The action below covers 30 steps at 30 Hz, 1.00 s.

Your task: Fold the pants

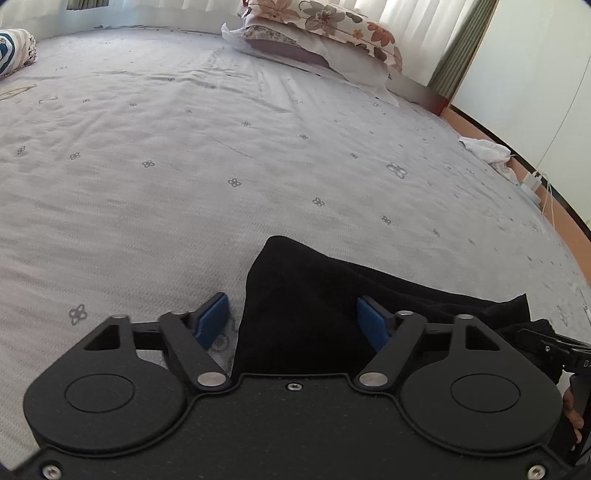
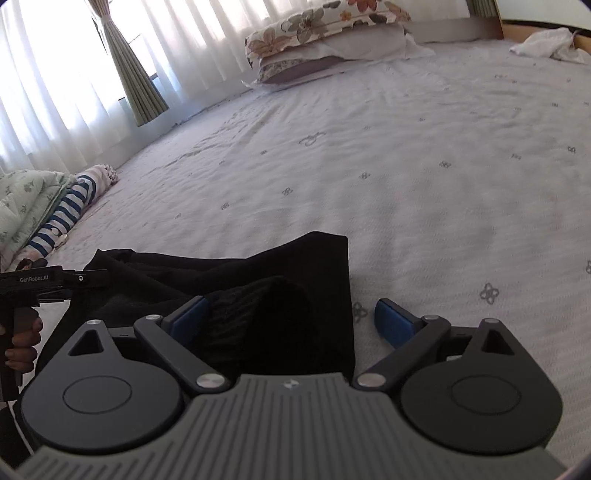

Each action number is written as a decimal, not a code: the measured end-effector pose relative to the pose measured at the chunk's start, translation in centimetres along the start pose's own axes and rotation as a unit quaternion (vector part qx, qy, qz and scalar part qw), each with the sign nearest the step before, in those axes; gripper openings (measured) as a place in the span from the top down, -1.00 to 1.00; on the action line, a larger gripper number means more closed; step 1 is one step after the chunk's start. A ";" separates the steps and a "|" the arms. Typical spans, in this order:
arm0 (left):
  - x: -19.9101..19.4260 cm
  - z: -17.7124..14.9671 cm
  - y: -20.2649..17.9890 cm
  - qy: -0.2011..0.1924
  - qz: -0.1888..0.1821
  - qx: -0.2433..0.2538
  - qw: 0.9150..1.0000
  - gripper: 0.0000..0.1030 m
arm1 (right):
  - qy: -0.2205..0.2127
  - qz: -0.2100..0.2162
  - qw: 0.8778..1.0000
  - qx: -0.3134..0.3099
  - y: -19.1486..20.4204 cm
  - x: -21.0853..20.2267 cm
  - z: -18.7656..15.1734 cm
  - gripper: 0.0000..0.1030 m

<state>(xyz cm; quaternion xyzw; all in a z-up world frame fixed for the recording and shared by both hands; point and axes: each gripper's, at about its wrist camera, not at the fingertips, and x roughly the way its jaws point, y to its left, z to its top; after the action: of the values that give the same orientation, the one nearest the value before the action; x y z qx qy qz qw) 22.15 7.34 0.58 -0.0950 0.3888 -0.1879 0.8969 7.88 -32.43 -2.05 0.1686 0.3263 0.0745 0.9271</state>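
Black pants (image 1: 306, 306) lie bunched on the grey bed sheet (image 1: 184, 166) at the near edge. My left gripper (image 1: 295, 319) is open, its blue pads wide apart on either side of the pants' left corner, which lies between them. My right gripper (image 2: 291, 319) is open too, astride the right corner of the pants (image 2: 280, 295). Neither pair of pads presses the cloth. The right gripper's body shows at the right edge of the left wrist view (image 1: 554, 347); the left gripper's body shows at the left of the right wrist view (image 2: 40, 280).
Stacked floral pillows (image 1: 332, 29) lie at the head of the bed. A striped bundle (image 2: 70, 206) and folded quilt (image 2: 22, 206) lie along the far side by the curtains. A white cloth (image 1: 487, 147) lies at the bed's edge, with a charger beside it.
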 end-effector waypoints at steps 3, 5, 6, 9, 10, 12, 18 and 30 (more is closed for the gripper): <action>-0.6 -0.1 -0.5 -0.020 -0.002 0.001 1.000 0.57 | -0.004 0.015 0.999 0.029 -0.3 -0.3 0.3 0.07; -1.6 -0.2 -1.3 -0.044 -0.002 0.008 0.999 0.67 | -0.010 0.026 0.999 0.035 -0.2 -0.5 0.6 0.35; -2.0 -0.2 -1.7 -0.053 0.003 0.011 0.999 0.67 | -0.013 0.026 0.999 0.031 0.1 -0.6 0.9 0.38; -3.1 0.0 -2.7 -0.079 0.011 0.009 0.997 0.69 | -0.032 0.019 0.999 0.018 1.0 -1.1 1.4 0.52; -3.4 0.3 -2.9 -0.087 0.012 0.008 0.996 0.69 | -0.040 0.020 0.999 0.019 1.2 -1.3 1.7 0.56; -3.7 1.1 -3.3 -0.102 0.013 0.011 0.995 0.70 | -0.055 0.023 0.998 0.021 1.6 -1.6 2.6 0.58; -2.7 4.0 -4.0 -0.136 0.041 0.015 0.990 0.69 | -0.078 0.013 0.997 0.015 2.5 0.0 6.0 0.60; 3.1 2.6 -4.3 -0.061 0.150 0.062 0.985 0.29 | -0.036 -0.048 0.998 0.036 1.2 4.9 4.8 0.12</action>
<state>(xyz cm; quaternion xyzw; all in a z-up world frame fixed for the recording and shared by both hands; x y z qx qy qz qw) 24.89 2.22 1.65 0.0090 0.3305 -0.0688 0.9413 14.72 -31.34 -0.95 0.1890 0.3026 0.0117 0.9341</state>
